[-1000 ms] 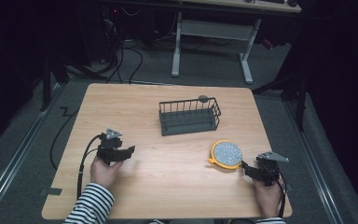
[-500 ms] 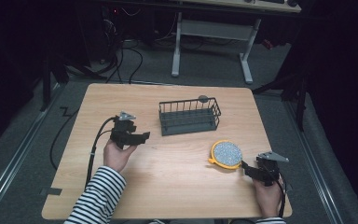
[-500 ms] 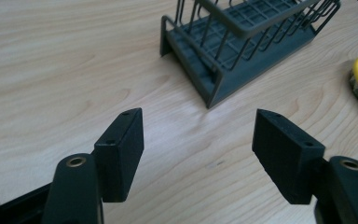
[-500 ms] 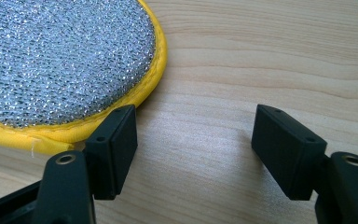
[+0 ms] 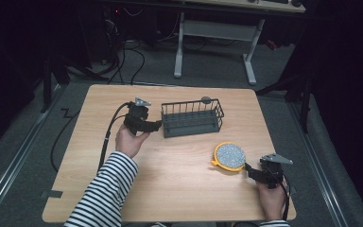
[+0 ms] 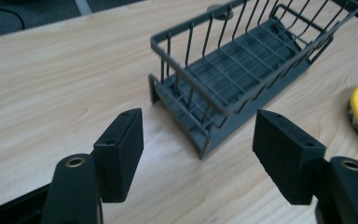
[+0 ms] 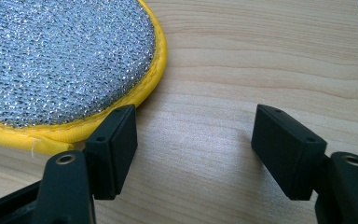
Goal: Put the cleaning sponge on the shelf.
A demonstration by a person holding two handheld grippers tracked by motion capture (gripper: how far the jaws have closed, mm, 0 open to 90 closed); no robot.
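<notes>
My left claw sits just off the near left end of the dark wire basket, and in the left gripper view that corner of the basket lies ahead of the gap between the pads without touching either one. The jaws stand wide apart and have just been opening; nothing is between them, only bare wood below. The basket is a long, narrow rack of grey-black wire with upright bars along its sides, a grid floor and an open top; I see nothing lying inside it. It stands upright toward the far middle of the surface, and a small round grey piece shows at its far rim; I cannot tell what that is.

My right claw rests low at the near right of the surface, its jaws also well spread and holding nothing. In the right gripper view the left pad lies right at the yellow edge of the round scrubber; whether it touches I cannot tell. The scrubber is a flat disc, glittering silver mesh on top with a yellow border, lying flat, well apart from the basket and nearer to me than it.
</notes>
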